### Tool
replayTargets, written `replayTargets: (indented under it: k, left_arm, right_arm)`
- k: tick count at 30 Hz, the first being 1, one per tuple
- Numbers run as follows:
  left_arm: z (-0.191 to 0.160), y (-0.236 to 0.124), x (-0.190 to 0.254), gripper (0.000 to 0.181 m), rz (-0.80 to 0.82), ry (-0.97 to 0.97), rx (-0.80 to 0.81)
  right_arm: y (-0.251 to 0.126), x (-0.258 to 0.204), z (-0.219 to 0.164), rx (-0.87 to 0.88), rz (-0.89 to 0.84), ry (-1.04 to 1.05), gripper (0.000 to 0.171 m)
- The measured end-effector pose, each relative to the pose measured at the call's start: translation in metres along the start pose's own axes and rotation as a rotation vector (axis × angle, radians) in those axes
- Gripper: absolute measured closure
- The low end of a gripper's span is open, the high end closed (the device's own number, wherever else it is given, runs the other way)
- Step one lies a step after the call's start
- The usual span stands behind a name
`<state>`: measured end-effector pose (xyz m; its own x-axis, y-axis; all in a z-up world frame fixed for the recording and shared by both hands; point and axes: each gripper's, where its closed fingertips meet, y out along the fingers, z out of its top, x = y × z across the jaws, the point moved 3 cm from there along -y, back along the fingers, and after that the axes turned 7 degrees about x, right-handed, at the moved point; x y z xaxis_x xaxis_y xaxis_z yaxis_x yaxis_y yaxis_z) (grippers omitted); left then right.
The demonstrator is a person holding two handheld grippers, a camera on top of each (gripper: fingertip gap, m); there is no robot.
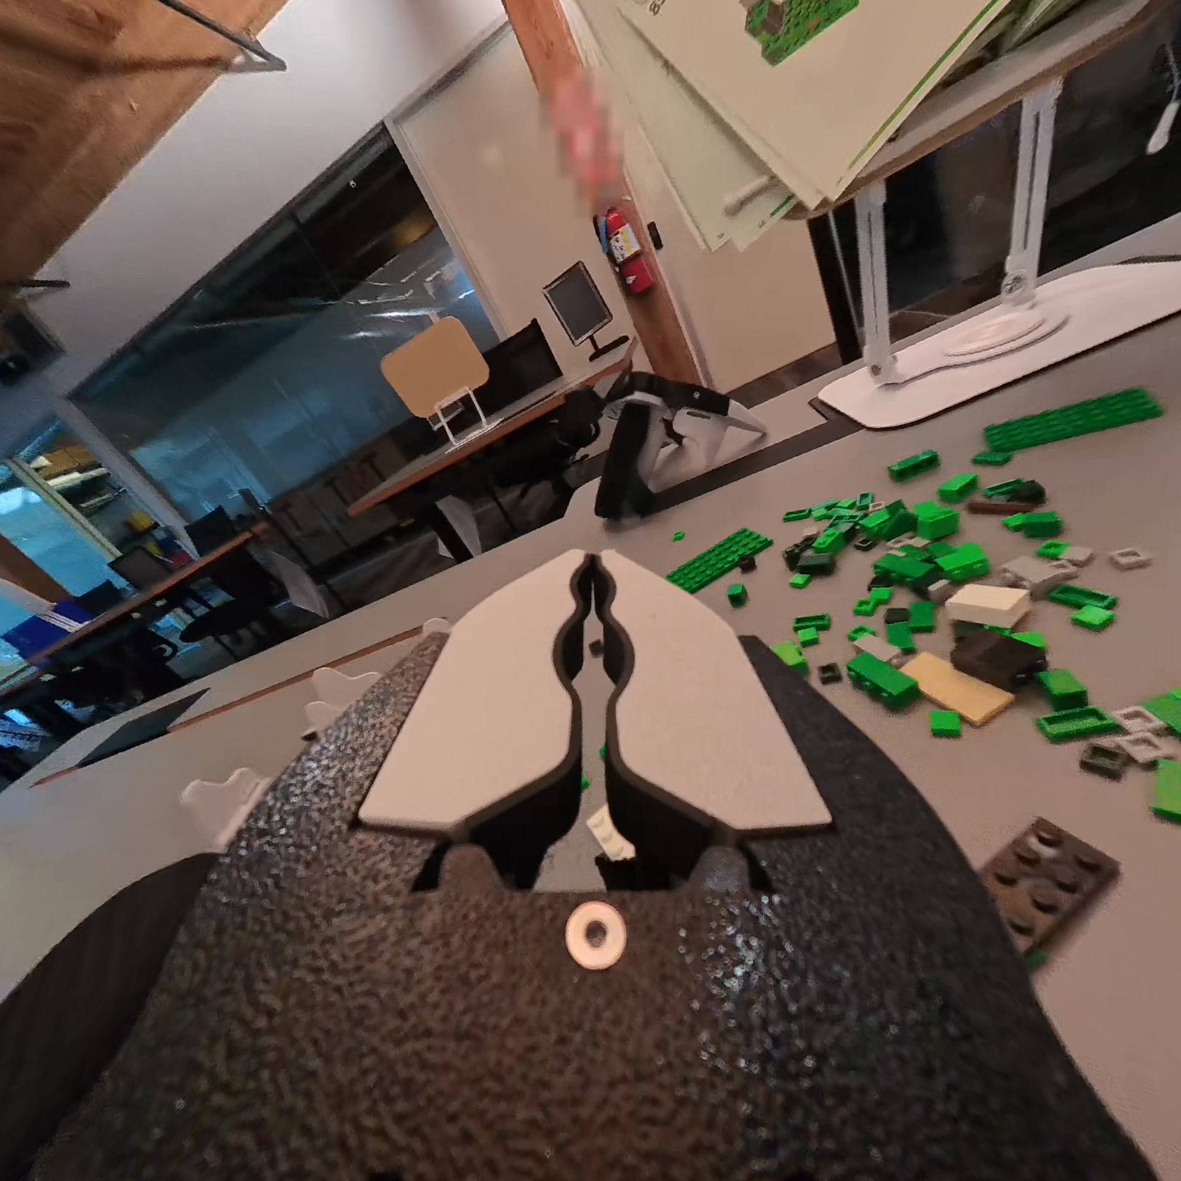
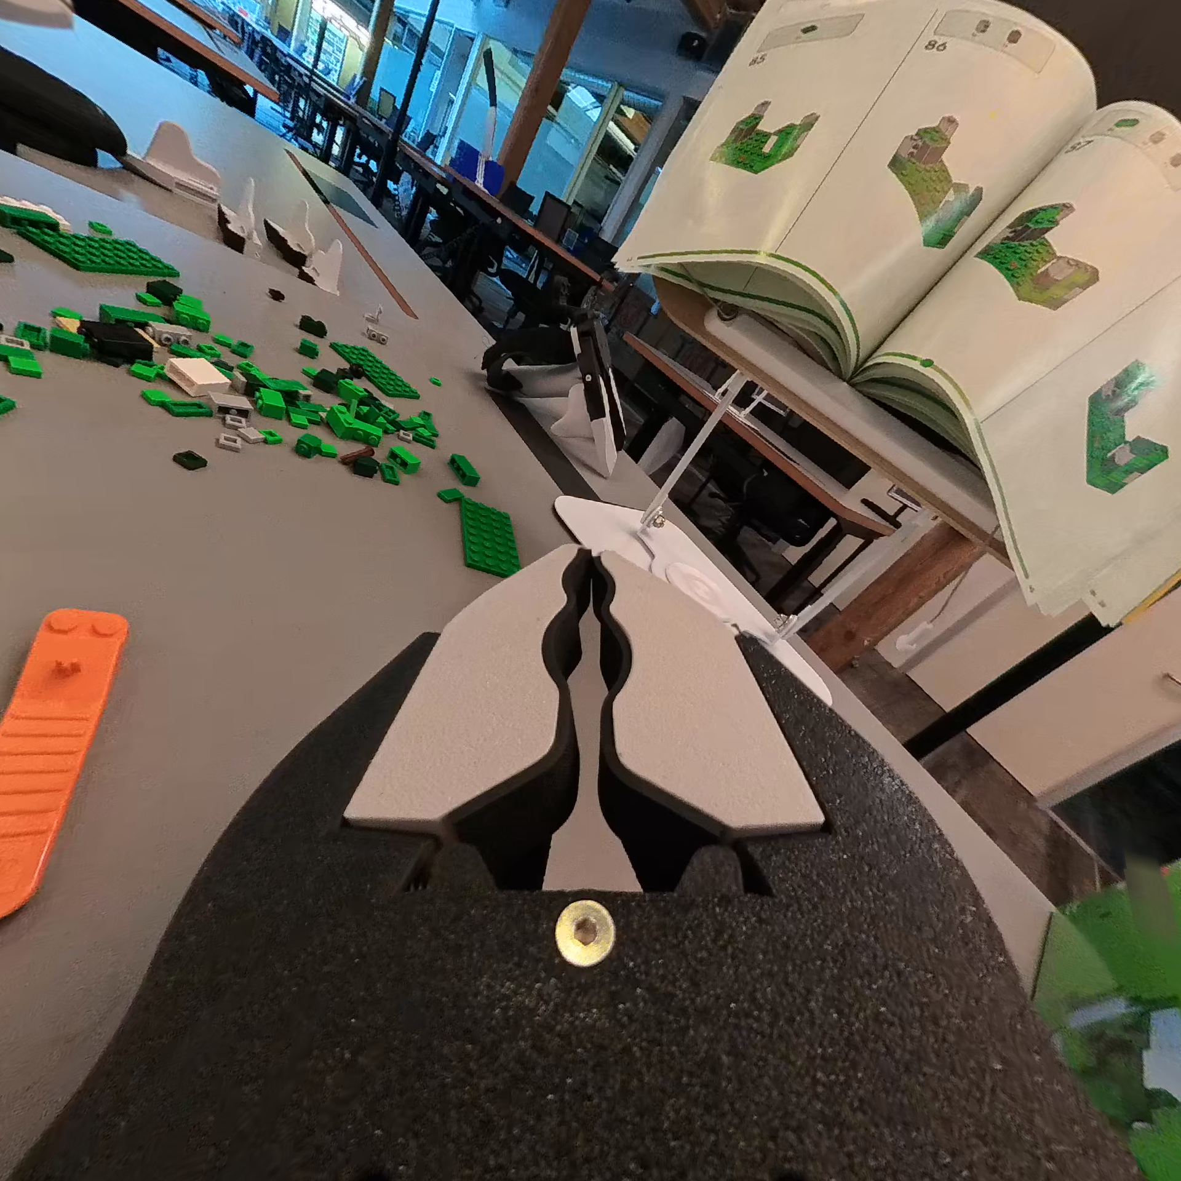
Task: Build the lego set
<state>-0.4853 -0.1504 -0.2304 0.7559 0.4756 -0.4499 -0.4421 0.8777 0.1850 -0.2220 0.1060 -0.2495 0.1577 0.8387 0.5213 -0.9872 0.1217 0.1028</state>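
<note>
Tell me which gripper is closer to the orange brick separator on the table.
Right. The orange separator lies just left of the right gripper, beside its fingers. The left gripper has no separator in its view, only scattered bricks to its right.

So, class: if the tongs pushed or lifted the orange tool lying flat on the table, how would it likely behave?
The orange tool looks like moulded plastic, so probably stiff and light. It lies flat on the smooth table, so a push would likely slide it, not roll or tip it. Its thin, wedge-like shape may make lifting it from above awkward; the ridges could aid grip.
</note>
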Motion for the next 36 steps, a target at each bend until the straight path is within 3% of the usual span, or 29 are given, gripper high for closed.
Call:
replayTargets:
  k: [4, 9, 15, 20, 29, 36]
  left_arm:
    - [-0.004, 0.014, -0.013, 0.181, 0.023, -0.023, 0.052]
    - [-0.021, 0.040, -0.032, 0.181, 0.055, 0.012, 0.007]
    - [-0.054, 0.069, -0.008, 0.180, -0.260, -0.052, -0.187]
    - [-0.064, 0.091, 0.002, 0.147, -0.378, -0.308, -0.294]
    - [-0.061, 0.091, 0.003, 0.155, -0.347, -0.436, -0.339]
    - [-0.089, 0.092, 0.015, 0.143, -0.475, -0.498, -0.562]
  right_arm:
    - [0.000, 0.001, -0.002, -0.022, -0.006, -0.005, 0.171]
    - [0.000, 0.000, -0.003, -0.040, -0.015, -0.030, 0.171]
    - [0.002, 0.006, -0.007, -0.071, -0.068, -0.034, 0.171]
    - [-0.001, 0.010, -0.006, -0.054, -0.084, -0.012, 0.171]
    - [-0.002, 0.012, -0.008, -0.060, -0.089, -0.027, 0.171]
    - [-0.001, 0.013, -0.008, -0.062, -0.091, -0.015, 0.171]
